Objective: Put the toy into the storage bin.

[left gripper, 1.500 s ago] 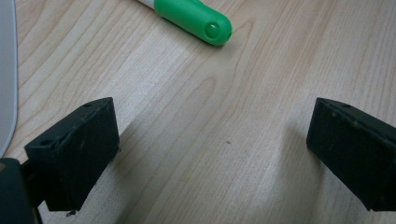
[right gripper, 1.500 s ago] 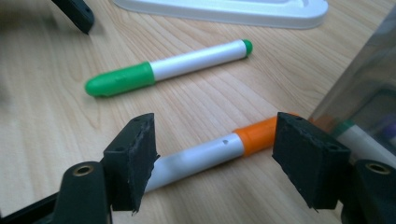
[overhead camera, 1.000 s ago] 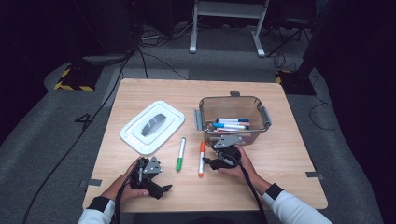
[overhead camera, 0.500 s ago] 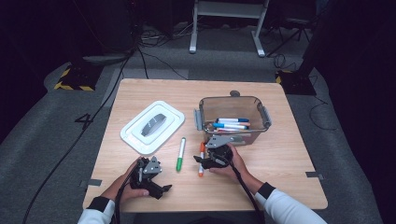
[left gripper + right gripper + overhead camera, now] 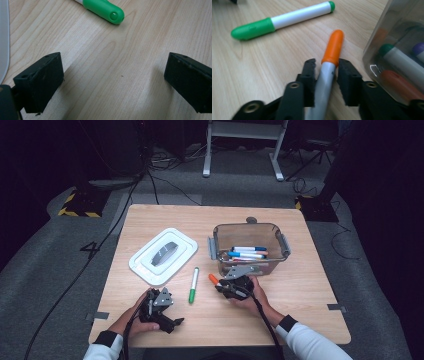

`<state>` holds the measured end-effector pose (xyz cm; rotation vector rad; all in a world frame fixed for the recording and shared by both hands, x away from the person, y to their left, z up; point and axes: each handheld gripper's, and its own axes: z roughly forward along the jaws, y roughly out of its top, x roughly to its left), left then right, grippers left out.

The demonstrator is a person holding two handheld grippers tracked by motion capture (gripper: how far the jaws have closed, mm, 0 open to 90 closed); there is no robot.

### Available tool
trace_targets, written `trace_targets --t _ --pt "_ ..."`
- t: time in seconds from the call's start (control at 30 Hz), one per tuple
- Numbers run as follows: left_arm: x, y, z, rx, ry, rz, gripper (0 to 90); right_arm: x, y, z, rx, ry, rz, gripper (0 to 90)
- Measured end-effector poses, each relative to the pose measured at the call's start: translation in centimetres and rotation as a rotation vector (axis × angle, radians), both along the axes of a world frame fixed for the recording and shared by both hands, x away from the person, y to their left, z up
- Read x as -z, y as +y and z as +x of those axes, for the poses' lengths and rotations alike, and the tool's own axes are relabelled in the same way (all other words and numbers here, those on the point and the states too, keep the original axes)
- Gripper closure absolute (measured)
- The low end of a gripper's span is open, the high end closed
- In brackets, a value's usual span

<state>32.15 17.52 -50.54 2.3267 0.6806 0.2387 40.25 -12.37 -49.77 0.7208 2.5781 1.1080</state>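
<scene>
High view: right gripper (image 5: 225,287) sits low on the table (image 5: 300,290), just in front of the clear bin (image 5: 250,247), with the orange marker (image 5: 214,279) poking out from its tip toward the left. Its jaws have just been closing, marker between them. Bin holds several markers. Green marker (image 5: 193,285) lies loose on the wood between the two grippers, white lid (image 5: 163,256) behind it to the left. Left gripper (image 5: 167,317) rests near the table's front edge, held in the person's left hand (image 5: 135,317), well apart from everything else

Left gripper view: jaws spread wide, nothing but bare wood between them. Green marker's (image 5: 103,10) cap end shows at the top, clear of both jaws; lid edge (image 5: 3,37) at far left

Right gripper view: right gripper (image 5: 327,67) pinches the orange marker (image 5: 329,62) on its grey barrel just below the orange cap, both pads against it. Marker lies low over the wood, cap pointing away. Bin wall (image 5: 387,32) just beside on the right, green marker (image 5: 279,20) farther off, not touching
</scene>
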Motion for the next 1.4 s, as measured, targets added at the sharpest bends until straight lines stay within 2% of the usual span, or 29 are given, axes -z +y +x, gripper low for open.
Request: trace_targets --t 0.03,0.2,0.37,0.53,0.63,0.77,0.87,1.03,1.13,1.3,1.4 --pt "0.0 0.0 0.0 0.000 0.000 0.000 2.9 -0.1 -0.6 -0.1 -0.035 0.006 -0.012 76.6" --pt "0.0 0.0 0.0 0.000 0.000 -0.002 2.8 -0.3 -2.0 -0.3 -0.072 0.030 -0.015 77.3" --pt "0.0 0.0 0.0 0.000 -0.001 -0.002 2.8 -0.6 -4.3 -1.1 -0.140 0.049 -0.045 77.4" --pt "0.0 0.0 0.0 0.000 -0.001 -0.002 2.8 -0.7 -6.7 -2.0 -0.172 0.052 -0.060 77.3" --pt "0.0 0.0 0.0 0.000 -0.001 -0.001 2.8 -0.8 -8.6 -2.6 -0.175 0.058 -0.063 77.2" --pt "0.0 0.0 0.0 -0.001 -0.001 -0.002 2.8 -0.8 -10.1 -3.2 -0.182 0.058 -0.069 76.3" --pt "0.0 0.0 0.0 -0.001 0.000 -0.001 2.8 -0.9 -10.4 -3.5 -0.179 0.052 -0.078 70.6" --pt "0.0 0.0 0.0 -0.001 -0.001 -0.002 2.8 -0.7 -9.4 -3.1 -0.170 0.052 -0.057 56.7" --pt "0.0 0.0 0.0 -0.001 0.000 -0.001 2.8 -0.6 -8.6 -2.7 -0.169 0.050 -0.054 58.0" --pt "0.0 0.0 0.0 -0.001 0.000 -0.002 2.8 -0.6 -8.6 -2.4 -0.161 0.052 -0.049 73.8" --pt "0.0 0.0 0.0 -0.001 -0.001 -0.001 2.8 -0.8 -9.0 -2.5 -0.182 0.049 -0.073 74.7"
